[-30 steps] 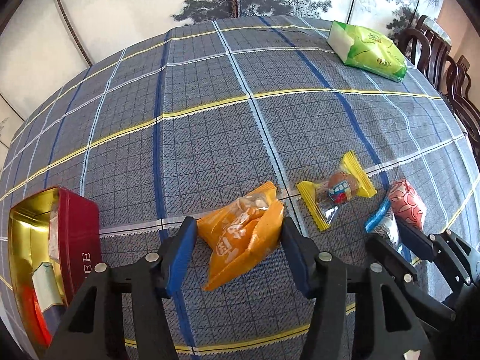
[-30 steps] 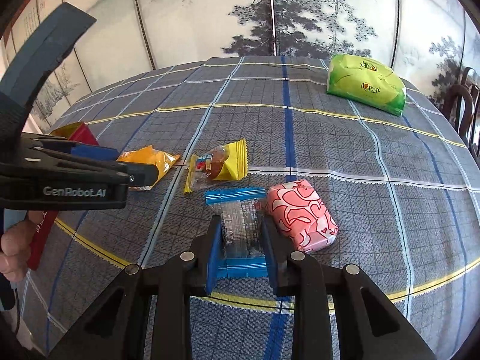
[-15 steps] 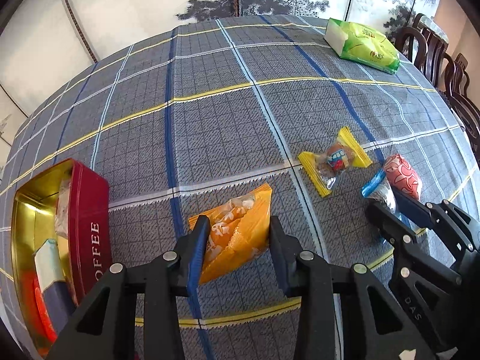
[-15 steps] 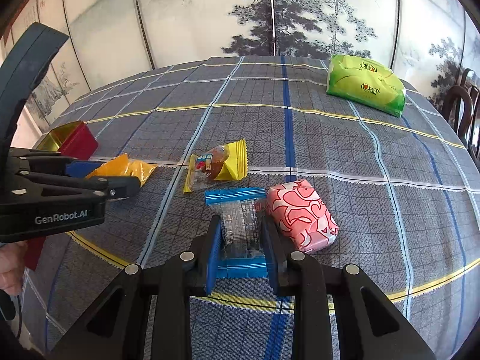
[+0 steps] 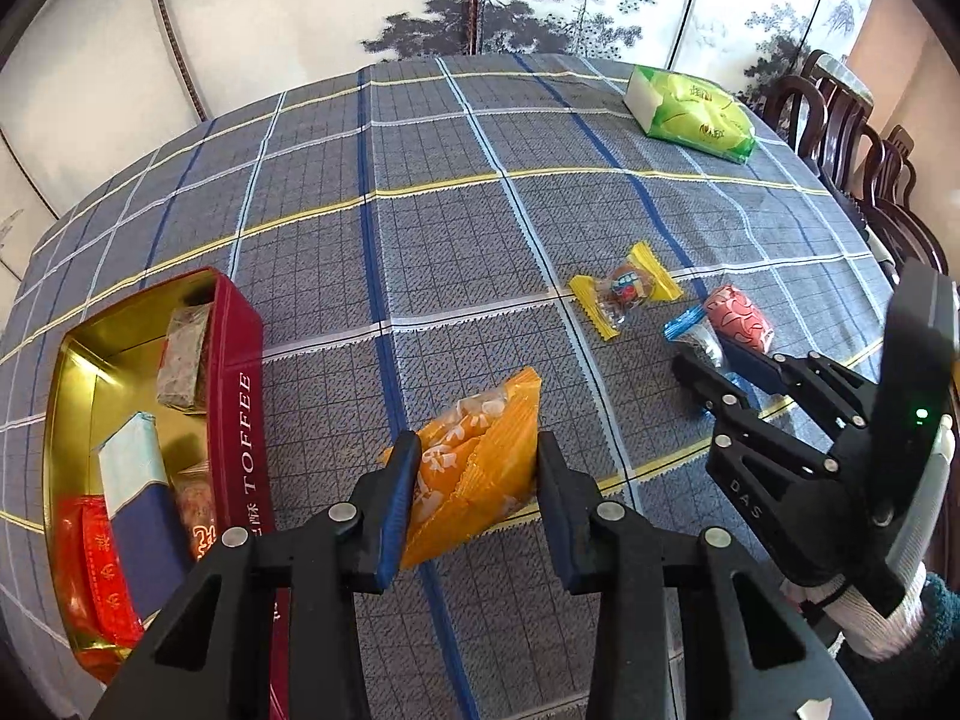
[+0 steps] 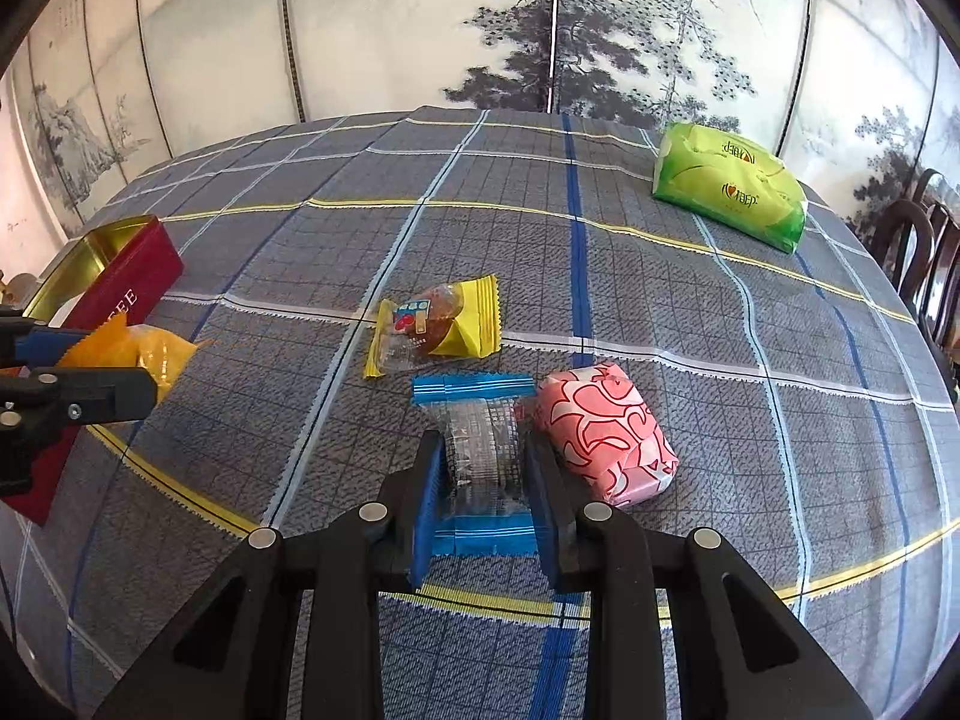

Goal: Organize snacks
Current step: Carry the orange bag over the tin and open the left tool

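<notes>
Left gripper (image 5: 474,498) pinches the crinkled orange plastic snack packet (image 5: 474,468), beside the open red toffee tin (image 5: 240,420). Right gripper (image 6: 486,501) pinches the clear blue-ended wrapper (image 6: 480,450) on the checked tablecloth (image 6: 660,300), touching the pink patterned packet (image 6: 606,432).

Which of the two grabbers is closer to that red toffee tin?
The left gripper: it holds the orange snack packet right beside the red toffee tin. The right gripper is farther off, across the table, clamped on the blue-edged clear packet.
</notes>
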`<state>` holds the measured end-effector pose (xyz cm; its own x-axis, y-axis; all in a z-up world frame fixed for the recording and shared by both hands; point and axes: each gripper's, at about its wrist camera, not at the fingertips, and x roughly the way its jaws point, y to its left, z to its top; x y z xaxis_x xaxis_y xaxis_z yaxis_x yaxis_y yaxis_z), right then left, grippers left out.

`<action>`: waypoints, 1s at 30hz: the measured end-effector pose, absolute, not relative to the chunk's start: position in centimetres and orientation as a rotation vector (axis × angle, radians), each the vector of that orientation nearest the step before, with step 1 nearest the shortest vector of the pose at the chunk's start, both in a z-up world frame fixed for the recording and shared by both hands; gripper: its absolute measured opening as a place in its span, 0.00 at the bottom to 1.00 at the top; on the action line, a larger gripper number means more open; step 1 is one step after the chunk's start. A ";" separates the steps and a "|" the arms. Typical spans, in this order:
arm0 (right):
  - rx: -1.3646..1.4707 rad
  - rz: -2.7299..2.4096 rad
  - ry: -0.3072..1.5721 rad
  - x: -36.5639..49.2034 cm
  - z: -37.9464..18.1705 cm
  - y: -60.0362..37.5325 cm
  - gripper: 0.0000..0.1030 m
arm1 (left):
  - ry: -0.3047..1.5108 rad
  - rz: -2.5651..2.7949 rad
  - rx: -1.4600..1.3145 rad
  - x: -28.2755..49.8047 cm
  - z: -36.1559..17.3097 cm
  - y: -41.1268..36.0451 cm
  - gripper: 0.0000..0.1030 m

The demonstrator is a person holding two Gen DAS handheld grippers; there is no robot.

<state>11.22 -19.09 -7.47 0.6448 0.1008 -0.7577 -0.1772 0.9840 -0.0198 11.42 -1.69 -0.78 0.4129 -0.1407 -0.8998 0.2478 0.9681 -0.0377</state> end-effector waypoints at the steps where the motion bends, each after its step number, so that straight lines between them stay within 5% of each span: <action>1: -0.097 0.158 0.856 11.2 -7.5 -19.1 0.28 | 1.110 -0.247 0.106 11.2 -0.2 -1.5 0.33; 14: -0.103 0.155 0.855 11.2 -7.4 -19.0 0.28 | 1.052 -0.070 0.077 12.9 3.4 9.2 0.33; 30: -0.090 0.151 0.856 11.1 -7.4 -19.2 0.28 | 1.099 0.126 0.061 16.9 0.0 20.2 0.33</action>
<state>11.14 -19.17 -7.43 0.6454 0.0966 -0.7577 -0.1690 0.9854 -0.0183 16.94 20.20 0.00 0.4485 0.1316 -0.8840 -0.0716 0.9912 0.1112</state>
